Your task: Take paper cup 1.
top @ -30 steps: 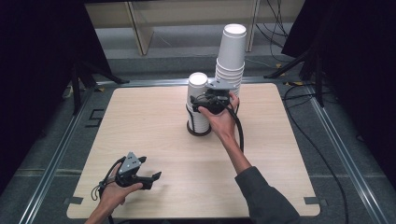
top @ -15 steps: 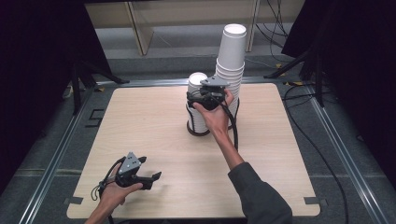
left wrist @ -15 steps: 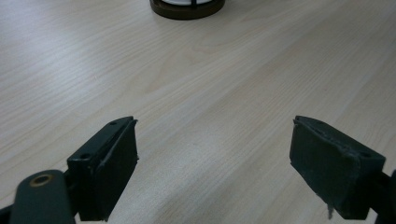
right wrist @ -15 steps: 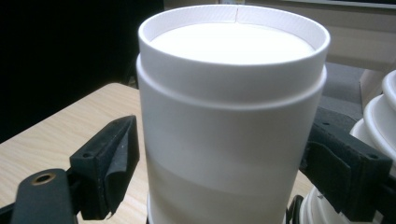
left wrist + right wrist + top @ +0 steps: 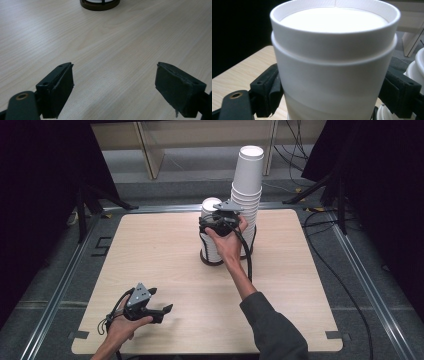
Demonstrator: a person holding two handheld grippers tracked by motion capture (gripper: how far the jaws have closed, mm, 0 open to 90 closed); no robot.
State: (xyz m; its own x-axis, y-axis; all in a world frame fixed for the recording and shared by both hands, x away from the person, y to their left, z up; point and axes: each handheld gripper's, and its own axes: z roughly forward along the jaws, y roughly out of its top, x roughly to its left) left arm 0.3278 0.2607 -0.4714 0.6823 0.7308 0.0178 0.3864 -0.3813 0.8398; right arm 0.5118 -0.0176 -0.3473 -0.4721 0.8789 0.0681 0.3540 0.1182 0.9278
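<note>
Open hand-held gripper over wooden table, dark ring base beyond

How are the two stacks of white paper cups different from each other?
The tall stack rises well above the short stack, so it holds clearly more cups. The short stack sits in a dark ring holder and has the right tongs pressed on its sides; the tall stack stands free just behind it. Both stand upright, mouths up, at the far side of the table.

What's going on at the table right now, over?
Right tongs clamped on short cup stack. Left tongs open, empty. Tall cup stack close beside.
</note>
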